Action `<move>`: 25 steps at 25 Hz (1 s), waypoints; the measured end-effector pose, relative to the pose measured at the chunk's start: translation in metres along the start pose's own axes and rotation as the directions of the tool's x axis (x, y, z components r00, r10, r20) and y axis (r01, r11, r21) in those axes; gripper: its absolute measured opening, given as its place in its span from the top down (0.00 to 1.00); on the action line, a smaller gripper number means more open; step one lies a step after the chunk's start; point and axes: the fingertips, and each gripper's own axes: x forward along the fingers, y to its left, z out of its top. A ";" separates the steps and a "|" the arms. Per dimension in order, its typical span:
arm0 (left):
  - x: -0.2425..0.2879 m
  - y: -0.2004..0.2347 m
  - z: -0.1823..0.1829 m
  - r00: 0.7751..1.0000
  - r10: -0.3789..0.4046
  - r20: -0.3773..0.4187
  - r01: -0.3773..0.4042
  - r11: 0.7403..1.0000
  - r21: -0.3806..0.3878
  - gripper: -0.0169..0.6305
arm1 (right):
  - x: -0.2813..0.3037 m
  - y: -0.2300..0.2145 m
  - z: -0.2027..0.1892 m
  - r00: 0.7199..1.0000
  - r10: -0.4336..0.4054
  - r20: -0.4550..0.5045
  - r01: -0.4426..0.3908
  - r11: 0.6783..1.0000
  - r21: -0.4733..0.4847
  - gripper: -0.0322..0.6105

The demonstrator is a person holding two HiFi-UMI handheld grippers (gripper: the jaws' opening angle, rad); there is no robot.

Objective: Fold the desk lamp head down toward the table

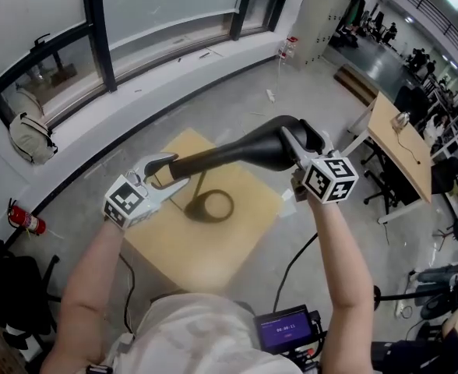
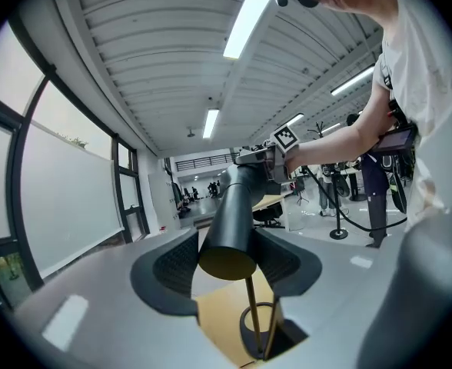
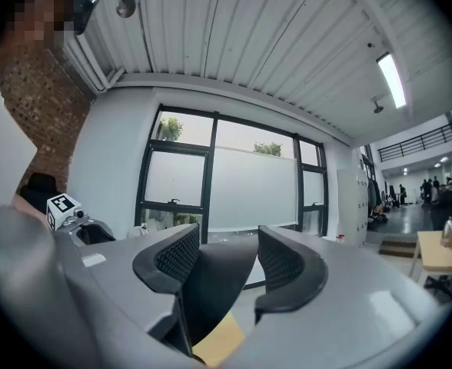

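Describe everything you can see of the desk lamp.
The desk lamp is matte black. Its long head, a slim tube flaring into a shade, lies nearly level above a tan table. A thin stem drops to an open ring base resting on the table. The left gripper has its jaws clamped on the tube's end, and the right gripper has its jaws clamped on the flared shade.

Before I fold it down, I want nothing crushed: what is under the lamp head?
Below the lamp head a patch of the wooden table shows; the head covers whatever else lies beneath.
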 end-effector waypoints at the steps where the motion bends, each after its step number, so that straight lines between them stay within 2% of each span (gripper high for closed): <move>1: 0.000 -0.001 0.003 1.000 -0.003 -0.007 0.003 1.000 0.009 0.62 | -0.001 -0.002 -0.003 1.000 0.001 0.001 -0.001 1.000 0.016 0.56; 10: 0.000 0.002 0.011 0.997 -0.022 -0.074 0.024 0.999 0.038 0.62 | 0.003 -0.010 -0.023 1.000 0.020 0.020 -0.022 0.993 0.117 0.56; 25: -0.005 0.003 0.022 0.992 -0.025 -0.126 0.034 0.997 0.069 0.62 | 0.003 -0.016 -0.051 0.998 0.060 0.020 -0.063 0.968 0.241 0.56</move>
